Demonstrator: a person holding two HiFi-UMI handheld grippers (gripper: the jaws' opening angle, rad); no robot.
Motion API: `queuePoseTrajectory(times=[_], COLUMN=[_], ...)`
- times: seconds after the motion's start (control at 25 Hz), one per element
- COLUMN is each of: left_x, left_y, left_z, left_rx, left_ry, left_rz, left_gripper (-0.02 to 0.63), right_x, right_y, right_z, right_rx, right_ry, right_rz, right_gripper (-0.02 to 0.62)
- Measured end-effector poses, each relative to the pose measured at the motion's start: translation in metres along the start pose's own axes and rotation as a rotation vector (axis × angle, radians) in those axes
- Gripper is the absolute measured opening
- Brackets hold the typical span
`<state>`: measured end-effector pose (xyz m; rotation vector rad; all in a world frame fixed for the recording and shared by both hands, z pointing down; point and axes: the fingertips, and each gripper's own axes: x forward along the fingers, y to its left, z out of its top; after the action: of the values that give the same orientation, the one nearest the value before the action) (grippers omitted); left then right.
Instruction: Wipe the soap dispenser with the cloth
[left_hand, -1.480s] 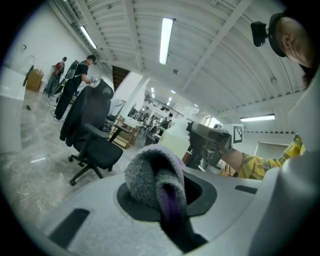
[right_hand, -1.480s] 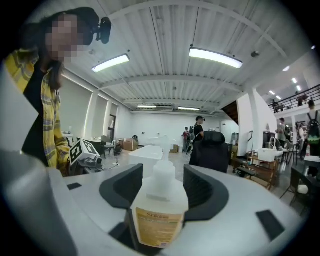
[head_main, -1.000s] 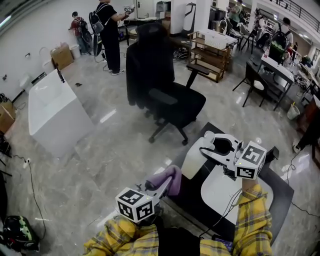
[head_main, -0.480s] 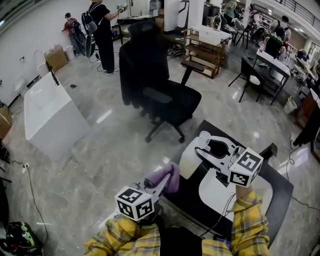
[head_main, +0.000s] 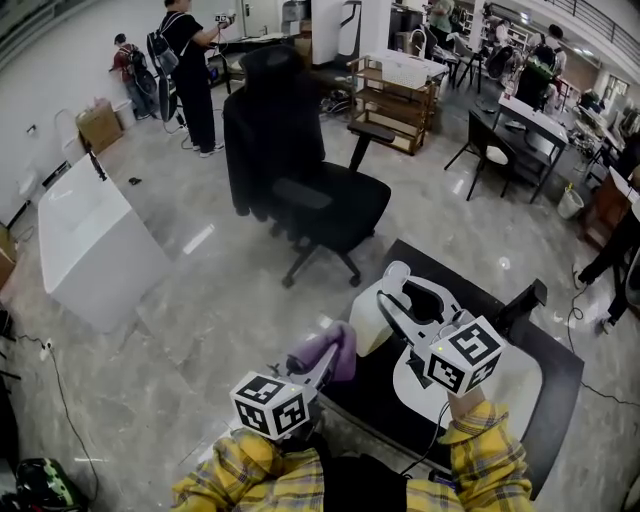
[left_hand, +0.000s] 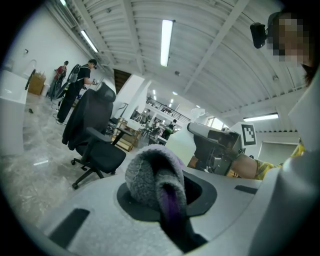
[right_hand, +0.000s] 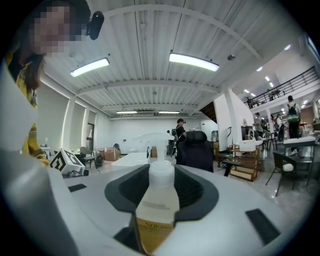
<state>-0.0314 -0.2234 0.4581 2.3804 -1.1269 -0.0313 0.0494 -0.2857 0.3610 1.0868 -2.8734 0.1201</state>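
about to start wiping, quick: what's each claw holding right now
Left claw: closed on the cloth.
Right claw: closed on the soap dispenser.

Bright ceiling strip lights (right_hand: 194, 61), glare on glossy floor (head_main: 200, 238), fisheye-warped dark edges.

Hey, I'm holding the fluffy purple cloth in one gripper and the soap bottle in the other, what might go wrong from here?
The clear soap dispenser with amber liquid sticks out lengthwise from the right gripper, held at one end; wiping pressure may lever it loose. The purple-grey fluffy cloth is a small wad in the left gripper, so hard jaws might knock the white pump.
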Motion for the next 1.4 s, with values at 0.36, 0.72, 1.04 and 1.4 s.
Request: queuePoseTrajectory(times=[0.36, 0.72, 1.04, 1.4], left_x=[-0.003, -0.006, -0.008, -0.008], left_y=[0.004, 0.003, 0.004, -0.016], left_z=[0.002, 0.008, 0.012, 0.035], left_rx=[-0.012, -0.009, -0.007, 0.012], left_ry=[-0.021, -0.029, -0.044, -0.091], left_rz=[0.02, 0.012, -0.002, -0.065], left_gripper=[0.049, 0.049, 0.049, 0.049], right_x=[-0.002, -0.004, -0.005, -0.021], right_y=[-0.001, 0.001, 0.003, 0.008], right_z=[-0.001, 0.002, 0.0, 0.017], right_rx=[0.023, 0.047, 0.078, 0.105], right_ry=[-0.005, -0.03, -0.081, -0.168], right_rz=[-0.284, -0.534, -0.612, -0.434], right_gripper=[0.146, 0.146, 0.147, 0.172])
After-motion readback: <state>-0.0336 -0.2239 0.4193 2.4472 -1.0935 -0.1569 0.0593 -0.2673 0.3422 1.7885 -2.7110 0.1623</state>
